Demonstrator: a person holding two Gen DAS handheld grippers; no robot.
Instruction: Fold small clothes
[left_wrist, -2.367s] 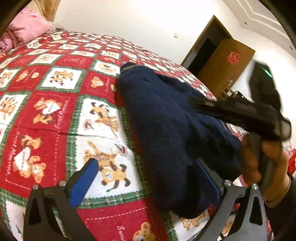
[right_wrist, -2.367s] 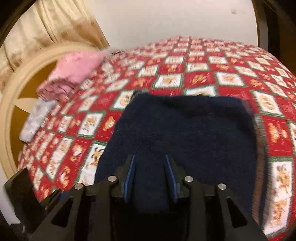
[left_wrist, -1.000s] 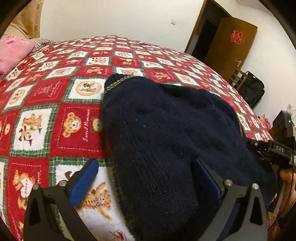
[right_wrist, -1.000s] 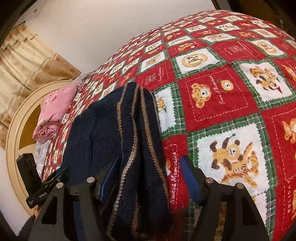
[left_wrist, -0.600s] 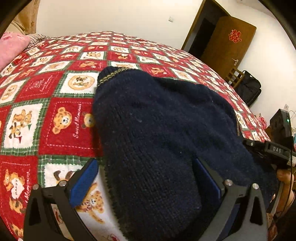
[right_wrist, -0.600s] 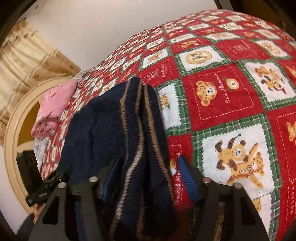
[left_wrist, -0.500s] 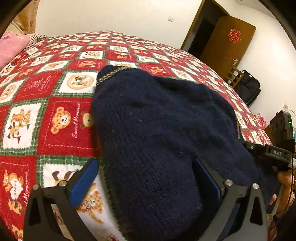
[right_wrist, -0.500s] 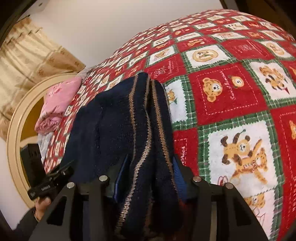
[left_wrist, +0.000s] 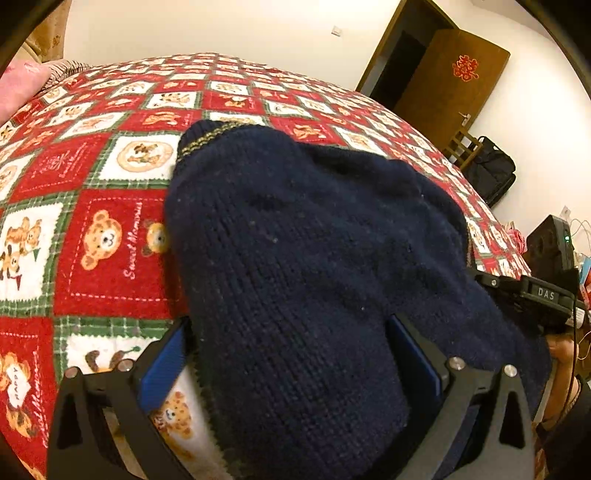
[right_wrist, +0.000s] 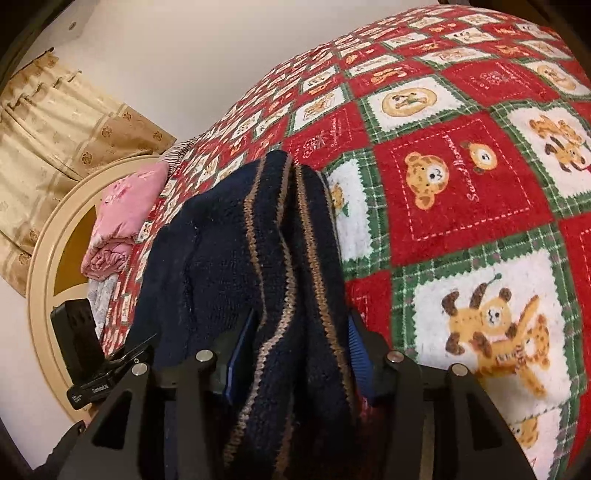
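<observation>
Mid-fold on the bed (left_wrist: 110, 258): a navy knit sweater (left_wrist: 295, 258) lies doubled over, apparently a fold or two from done. The right gripper (right_wrist: 295, 350), its jaws having just closed, pinches the tan-striped hem (right_wrist: 295, 277) bunched between them. The left gripper (left_wrist: 288, 354) clamps the plain edge between its pads.

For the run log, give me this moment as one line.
navy sweater on bed | right gripper shut on striped hem | left gripper straddles sweater
</observation>
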